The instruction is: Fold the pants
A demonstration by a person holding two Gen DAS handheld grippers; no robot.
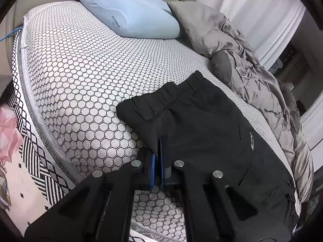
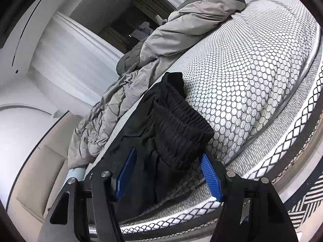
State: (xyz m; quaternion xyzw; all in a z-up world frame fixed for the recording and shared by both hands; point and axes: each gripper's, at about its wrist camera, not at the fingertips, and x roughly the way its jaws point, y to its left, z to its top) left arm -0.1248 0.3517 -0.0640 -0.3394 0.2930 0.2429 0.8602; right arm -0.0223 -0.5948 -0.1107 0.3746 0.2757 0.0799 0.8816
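Black pants [image 1: 201,125] lie folded lengthwise on the mattress [image 1: 80,70], elastic waistband toward the pillow end. My left gripper [image 1: 158,151] is shut on the near edge of the pants just below the waistband. In the right wrist view the pants [image 2: 171,125] lie on the mattress [image 2: 252,80] with the gathered waistband nearest. My right gripper [image 2: 169,165] is open, its blue pads [image 2: 126,173] standing wide on either side of the waistband corner, not clamped.
A light blue pillow [image 1: 129,14] lies at the head of the bed. A crumpled grey duvet [image 1: 252,76] runs along the far side, also in the right wrist view [image 2: 161,40]. A patterned rug [image 1: 30,171] and pink cloth [image 1: 8,133] lie on the floor beside the bed.
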